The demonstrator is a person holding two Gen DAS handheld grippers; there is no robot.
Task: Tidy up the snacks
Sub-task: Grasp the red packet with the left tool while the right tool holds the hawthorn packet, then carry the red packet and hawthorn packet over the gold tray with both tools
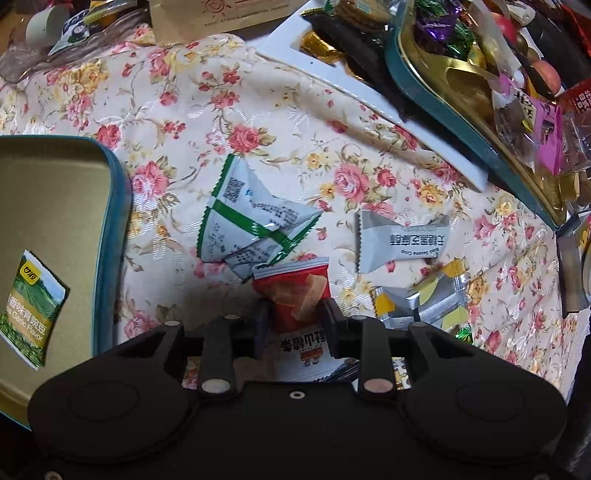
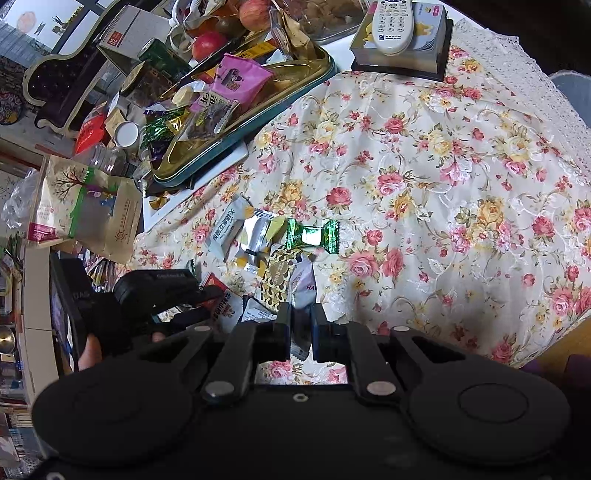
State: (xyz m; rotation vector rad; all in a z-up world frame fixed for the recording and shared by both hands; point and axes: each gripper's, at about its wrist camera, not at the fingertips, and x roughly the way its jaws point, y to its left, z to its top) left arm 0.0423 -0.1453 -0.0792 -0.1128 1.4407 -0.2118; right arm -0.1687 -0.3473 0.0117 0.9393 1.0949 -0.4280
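Observation:
In the left wrist view my left gripper (image 1: pixel 295 314) points down at the flowered cloth, open. A red packet of orange strips (image 1: pixel 291 291) lies between its fingers. A white-and-green packet (image 1: pixel 251 225), a grey sesame crisp packet (image 1: pixel 402 240) and a silver-and-yellow packet (image 1: pixel 421 299) lie just beyond. At the left, an open teal tin (image 1: pixel 110 229) holds a green pea packet (image 1: pixel 31 306). My right gripper (image 2: pixel 301 317) is shut on a white packet (image 2: pixel 303 284). Just beyond lie a gold-and-black heart packet (image 2: pixel 279 273) and a green foil candy (image 2: pixel 314 234). The left gripper (image 2: pixel 177 295) shows at the left.
A teal tray with a gold inside (image 2: pixel 236 144), heaped with snacks, rests on a white tray (image 1: pixel 332 74) at the back. A paper bag (image 2: pixel 92 210), apples (image 2: pixel 207 44), and a remote (image 2: pixel 395 22) on a book stand around it. A person's hand (image 2: pixel 92 350) grips the left tool.

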